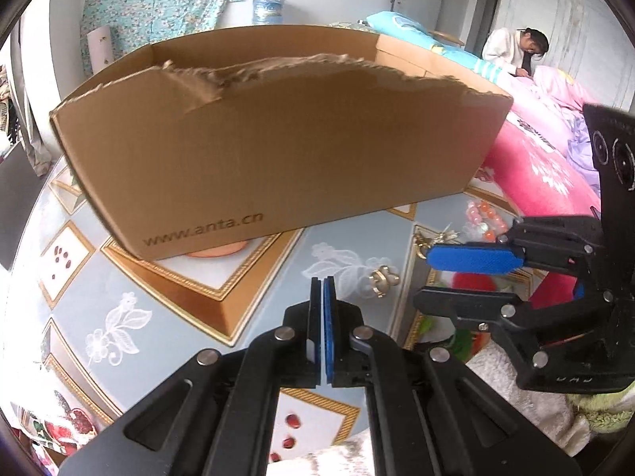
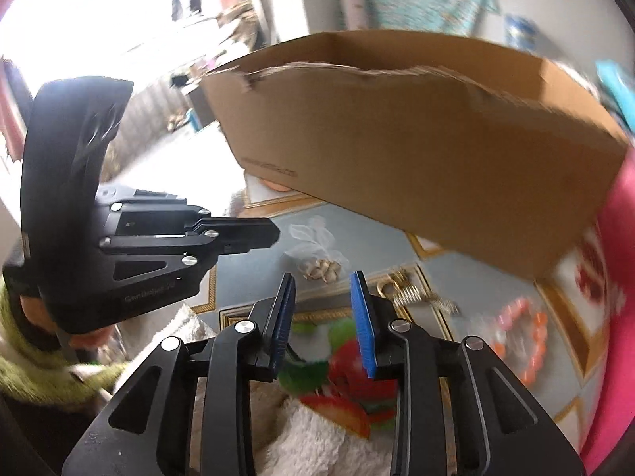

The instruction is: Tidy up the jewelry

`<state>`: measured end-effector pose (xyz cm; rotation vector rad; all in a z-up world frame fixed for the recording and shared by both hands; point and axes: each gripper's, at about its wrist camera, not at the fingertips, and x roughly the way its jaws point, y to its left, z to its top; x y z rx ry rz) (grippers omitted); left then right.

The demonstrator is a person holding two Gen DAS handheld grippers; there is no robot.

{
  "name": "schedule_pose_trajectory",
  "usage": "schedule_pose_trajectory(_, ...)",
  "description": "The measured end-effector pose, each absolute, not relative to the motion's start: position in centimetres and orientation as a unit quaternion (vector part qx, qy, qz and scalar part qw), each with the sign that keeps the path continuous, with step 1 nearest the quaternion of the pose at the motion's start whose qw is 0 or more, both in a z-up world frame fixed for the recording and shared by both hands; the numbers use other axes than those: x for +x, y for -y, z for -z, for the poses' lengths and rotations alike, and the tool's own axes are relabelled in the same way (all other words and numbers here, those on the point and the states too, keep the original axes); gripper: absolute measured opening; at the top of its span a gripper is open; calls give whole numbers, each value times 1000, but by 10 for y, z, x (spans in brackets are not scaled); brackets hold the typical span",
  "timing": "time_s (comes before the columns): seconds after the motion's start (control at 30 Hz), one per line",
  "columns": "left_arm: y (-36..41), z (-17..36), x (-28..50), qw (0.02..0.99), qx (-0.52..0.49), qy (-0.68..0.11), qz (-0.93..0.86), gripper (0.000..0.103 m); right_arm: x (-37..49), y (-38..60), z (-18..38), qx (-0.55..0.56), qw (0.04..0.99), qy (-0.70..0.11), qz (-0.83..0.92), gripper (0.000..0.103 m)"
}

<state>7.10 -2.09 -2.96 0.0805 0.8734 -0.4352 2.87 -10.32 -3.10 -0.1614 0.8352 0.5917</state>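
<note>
A small gold ring-like piece (image 1: 383, 277) (image 2: 321, 269) lies on the blue patterned tablecloth (image 1: 222, 293), just ahead of both grippers. Further right are a gold clasp piece with dangling parts (image 1: 426, 240) (image 2: 412, 293) and a pink and orange bead bracelet (image 1: 486, 218) (image 2: 524, 329). My left gripper (image 1: 323, 281) (image 2: 272, 234) is shut with nothing between its pads. My right gripper (image 2: 322, 277) (image 1: 440, 277) is open, its blue pads apart and holding nothing, hovering short of the gold pieces. A torn-rimmed cardboard box (image 1: 278, 150) (image 2: 416, 139) stands behind the jewelry.
An orange flat thing (image 1: 216, 252) pokes out from under the box. A fluffy white cloth with red and green patches (image 2: 341, 396) lies under the grippers. A pink blanket (image 1: 535, 166) borders the table's right side, with a person (image 1: 516, 51) sitting far behind.
</note>
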Motion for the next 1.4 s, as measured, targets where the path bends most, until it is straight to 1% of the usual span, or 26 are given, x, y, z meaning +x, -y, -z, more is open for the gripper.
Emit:
schedule_pose_trajectory(0.2, 14, 32, 69, 884, 32, -418, 208, 1, 44, 80, 43, -141, 851, -402, -308, 29)
schedule_pose_trajectory(0.43, 9, 35, 68, 884, 26, -417, 211, 1, 55, 69, 49, -165, 837, -412, -318, 28)
schedule_pose_trajectory(0.5, 7, 36, 69, 884, 22, -417, 211, 1, 59, 62, 50, -172, 834, -416, -319, 24)
schedule_pose_trajectory(0.53, 6, 36, 68, 884, 21, -417, 211, 1, 61, 61, 49, -172, 832, -418, -322, 19)
schedule_pose_trajectory(0.73, 1, 36, 67, 885, 18, -415, 212, 1, 58, 71, 50, -175, 828, -423, -324, 17)
schedule_pose_trajectory(0.77, 0, 36, 67, 885, 18, -415, 212, 1, 59, 72, 50, -171, 828, -423, -325, 8)
schedule_pose_trajectory(0.83, -1, 36, 67, 885, 15, -414, 211, 1, 59, 76, 48, -162, 825, -429, -330, 2)
schedule_pose_trajectory(1.0, -3, 35, 65, 886, 15, -413, 210, 1, 60, 79, 46, -157, 826, -432, -328, 2)
schedule_pose_trajectory(1.1, -5, 34, 63, 887, 16, -411, 210, 1, 59, 81, 43, -155, 829, -428, -325, 5)
schedule_pose_trajectory(1.13, -5, 33, 63, 887, 16, -410, 210, 1, 59, 82, 42, -155, 829, -428, -326, 9)
schedule_pose_trajectory(1.17, -5, 33, 63, 887, 15, -410, 210, 1, 57, 85, 40, -157, 829, -427, -325, 17)
schedule_pose_trajectory(1.23, -5, 33, 63, 886, 15, -412, 211, 1, 60, 85, 41, -165, 825, -433, -324, 26)
schedule_pose_trajectory(1.4, -2, 34, 63, 884, 18, -415, 214, 1, 68, 75, 53, -199, 800, -460, -330, 26)
